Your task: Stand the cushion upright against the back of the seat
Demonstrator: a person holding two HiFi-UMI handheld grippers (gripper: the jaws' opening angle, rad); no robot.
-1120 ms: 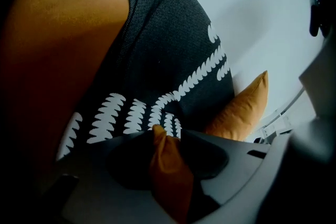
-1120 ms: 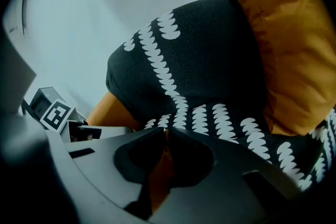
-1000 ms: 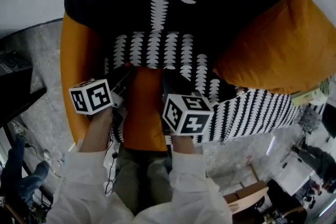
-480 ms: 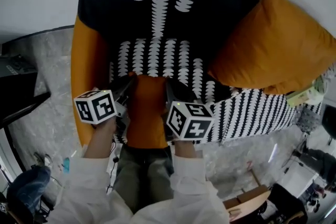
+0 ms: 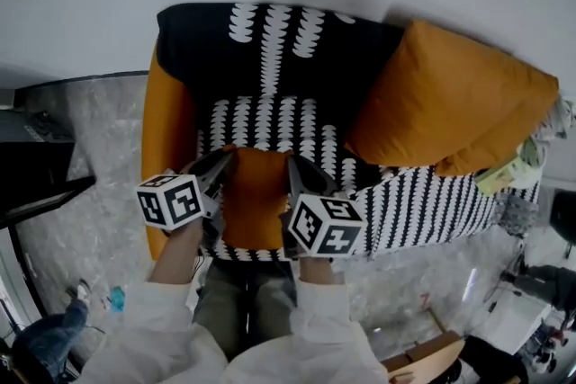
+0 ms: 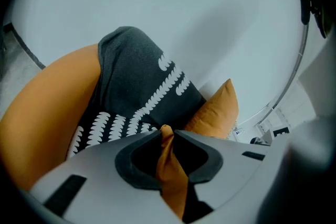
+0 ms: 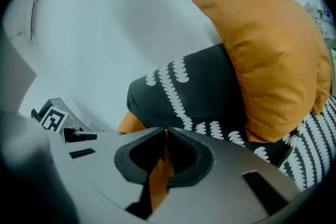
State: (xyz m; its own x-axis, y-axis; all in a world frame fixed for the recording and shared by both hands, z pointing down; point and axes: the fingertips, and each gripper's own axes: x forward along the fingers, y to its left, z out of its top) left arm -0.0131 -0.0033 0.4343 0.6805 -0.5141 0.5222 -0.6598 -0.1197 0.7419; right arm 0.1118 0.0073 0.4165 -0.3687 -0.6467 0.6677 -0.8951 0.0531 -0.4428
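A small orange cushion (image 5: pixel 255 198) hangs over the front of the black seat with white leaf print (image 5: pixel 270 117), held by its two upper corners. My left gripper (image 5: pixel 219 165) is shut on the cushion's left edge; its jaws have just been closing, and a fold of orange fabric (image 6: pixel 169 162) is pinched between them. On the cushion's right edge my right gripper (image 5: pixel 297 171) is shut too, with orange fabric (image 7: pixel 160 176) squeezed between its pads. The seat's back (image 5: pixel 270 40) rises behind the cushion, some way from it.
A large orange cushion (image 5: pixel 441 103) leans at the seat's right side. An orange armrest (image 5: pixel 166 130) borders the left. A black-and-white striped cover (image 5: pixel 432 198) lies at the right front. The grey marble floor (image 5: pixel 81 157) holds dark furniture at the left.
Both grippers have risen with the small orange cushion between them, lifting it off the front of the seat. The head view has tilted, so the chair sits lower in the picture.
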